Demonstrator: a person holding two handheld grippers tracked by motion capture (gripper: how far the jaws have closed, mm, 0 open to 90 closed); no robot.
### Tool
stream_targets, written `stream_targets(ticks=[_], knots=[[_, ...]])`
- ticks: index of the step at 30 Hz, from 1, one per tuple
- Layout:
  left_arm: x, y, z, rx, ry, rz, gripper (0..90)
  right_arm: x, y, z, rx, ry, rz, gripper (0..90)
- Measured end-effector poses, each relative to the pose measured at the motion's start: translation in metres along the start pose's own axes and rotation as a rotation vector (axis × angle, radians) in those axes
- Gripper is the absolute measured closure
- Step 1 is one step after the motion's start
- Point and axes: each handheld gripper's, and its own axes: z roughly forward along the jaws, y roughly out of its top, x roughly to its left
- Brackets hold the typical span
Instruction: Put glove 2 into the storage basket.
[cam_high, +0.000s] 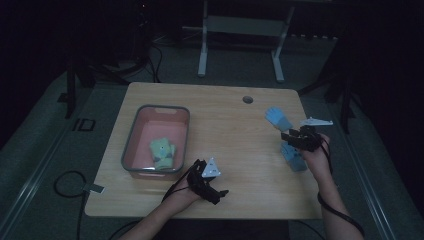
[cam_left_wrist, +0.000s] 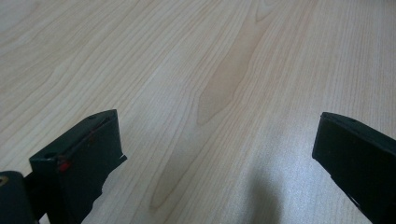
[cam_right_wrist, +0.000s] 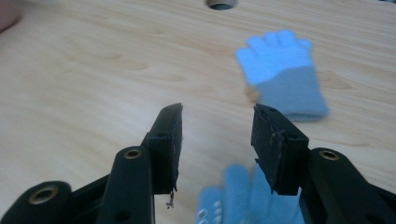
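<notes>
A grey bin (cam_high: 131, 150) on the desk (cam_high: 225, 130) holds a green glove (cam_high: 162, 151). The right gripper view shows a blue glove (cam_right_wrist: 282, 74) lying flat beyond the right gripper (cam_right_wrist: 217, 128), whose jaws stand partly apart, and a second blue glove (cam_right_wrist: 247, 198) just below them. The left gripper (cam_left_wrist: 217, 154) gapes wide over bare wood.

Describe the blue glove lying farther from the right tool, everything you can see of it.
The farther blue glove is a small knitted-looking glove in two shades: a brighter blue on the fingers and palm, a paler blue on the cuff. It lies flat on the wooden table, fingers spread and pointing toward the round hole near the far edge. Nothing touches it; the right tool sits short of it, over a second blue glove.
</notes>
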Motion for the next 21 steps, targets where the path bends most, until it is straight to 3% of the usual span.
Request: stream_targets(ticks=[6, 8, 9, 14, 21], knots=[[0.0, 0.0, 0.0, -0.003, 0.012, 0.013, 1.8, -0.009, 0.012, 0.018, 0.002, -0.068, 0.039, 53.2], [0.001, 0.0, -0.001, -0.006, 0.01, 0.003, 1.8, -0.009, 0.012, 0.018, 0.002, -0.068, 0.039, 53.1], [0.001, 0.0, -0.001, -0.011, 0.009, 0.0, 1.8, -0.017, 0.022, 0.036, 0.026, -0.12, 0.125, 51.9], [-0.001, -0.002, 0.001, -0.018, 0.001, -0.001, 1.8, -0.024, 0.032, 0.057, 0.06, -0.21, 0.173, 51.0], [-0.001, -0.005, 0.003, -0.026, 0.005, 0.004, 1.7, -0.035, 0.04, 0.085, 0.101, -0.221, 0.199, 50.9]])
